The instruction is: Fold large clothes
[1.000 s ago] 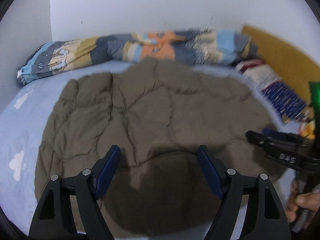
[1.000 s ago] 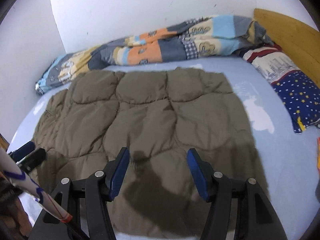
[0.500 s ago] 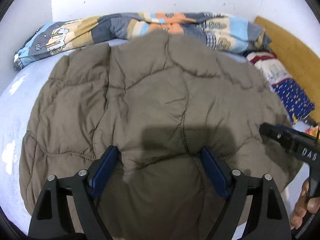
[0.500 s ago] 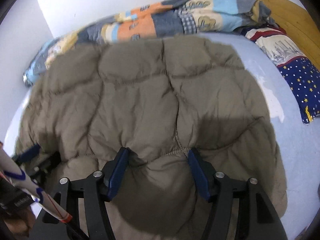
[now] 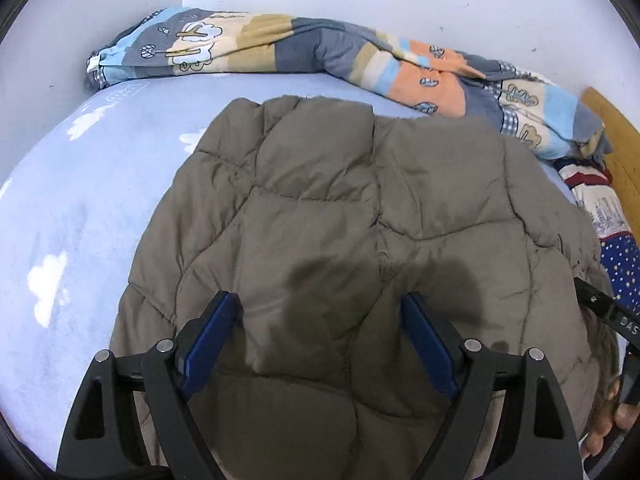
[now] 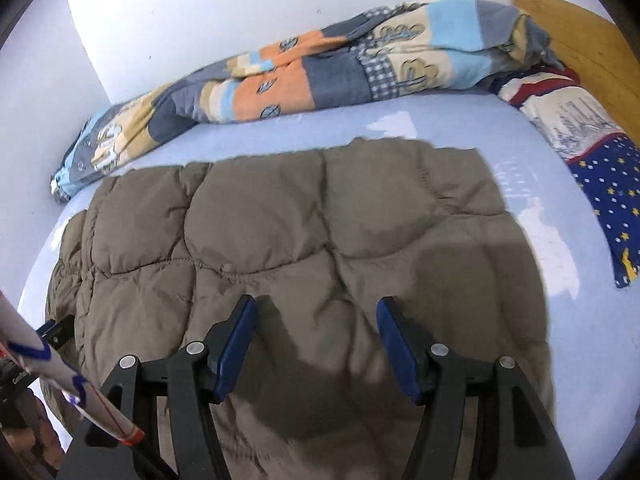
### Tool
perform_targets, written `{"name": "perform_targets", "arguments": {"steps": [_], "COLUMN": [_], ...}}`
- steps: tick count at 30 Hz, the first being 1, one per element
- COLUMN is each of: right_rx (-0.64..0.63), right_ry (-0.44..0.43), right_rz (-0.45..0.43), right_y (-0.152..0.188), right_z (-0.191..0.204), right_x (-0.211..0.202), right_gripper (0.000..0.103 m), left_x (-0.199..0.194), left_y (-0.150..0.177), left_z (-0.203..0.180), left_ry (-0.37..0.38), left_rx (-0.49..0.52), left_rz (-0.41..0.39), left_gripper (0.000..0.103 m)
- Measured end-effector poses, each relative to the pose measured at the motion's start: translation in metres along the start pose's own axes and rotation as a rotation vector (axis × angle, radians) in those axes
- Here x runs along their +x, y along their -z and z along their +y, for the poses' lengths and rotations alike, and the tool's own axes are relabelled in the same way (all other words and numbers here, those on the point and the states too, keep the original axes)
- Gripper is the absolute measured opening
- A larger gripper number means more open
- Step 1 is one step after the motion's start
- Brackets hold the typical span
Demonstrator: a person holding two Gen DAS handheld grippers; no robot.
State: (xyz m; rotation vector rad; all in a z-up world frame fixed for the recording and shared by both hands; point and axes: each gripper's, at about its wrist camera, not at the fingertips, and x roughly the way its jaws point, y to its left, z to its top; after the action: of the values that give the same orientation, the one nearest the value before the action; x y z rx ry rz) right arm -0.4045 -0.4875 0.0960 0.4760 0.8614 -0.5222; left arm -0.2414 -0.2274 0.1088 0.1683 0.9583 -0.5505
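A large brown quilted garment (image 5: 340,220) lies spread on a light-blue bed sheet (image 5: 80,220). In the left wrist view my left gripper (image 5: 320,308) hangs over its near part with the jaws wide apart. Fabric lies under them and the pads do not press on it. In the right wrist view the same garment (image 6: 300,232) has a straight far edge. My right gripper (image 6: 316,312) is open just above it, and its fingers cast shadows on the cloth. The right gripper's tip (image 5: 608,316) shows at the garment's right edge, and the left gripper's tip (image 6: 52,330) at its left edge.
A rolled patchwork duvet (image 5: 320,52) lies along the white wall behind the garment. A starred pillow (image 6: 600,160) and a wooden headboard (image 6: 580,28) are at the right. A white stick with blue marks (image 6: 40,364) crosses the lower left corner. A hand (image 5: 612,412) grips the right tool.
Half a second ago both views were close in on the bulging garment; now it lies flatter and farther off. The left view has swung, showing more bare sheet at the left. Left jaws are slightly wider.
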Motion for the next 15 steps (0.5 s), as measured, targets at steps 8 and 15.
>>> {"name": "perform_targets", "arguments": {"steps": [8,15], "right_rx": [0.031,0.080], "right_ry": [-0.032,-0.013], "right_rz": [0.010,-0.054], "right_y": [-0.001,0.009], "right_z": [-0.007,-0.033], "right_x": [-0.002,-0.055], "right_gripper": [0.072,0.072], "left_x": [-0.009,-0.040], "left_y": [0.002,0.007], "left_z": [-0.008,-0.005], "left_ry": [-0.003,-0.019], "left_rx": [0.009,0.031], "left_rz": [-0.028,-0.090], "left_gripper": [0.086,0.086]}}
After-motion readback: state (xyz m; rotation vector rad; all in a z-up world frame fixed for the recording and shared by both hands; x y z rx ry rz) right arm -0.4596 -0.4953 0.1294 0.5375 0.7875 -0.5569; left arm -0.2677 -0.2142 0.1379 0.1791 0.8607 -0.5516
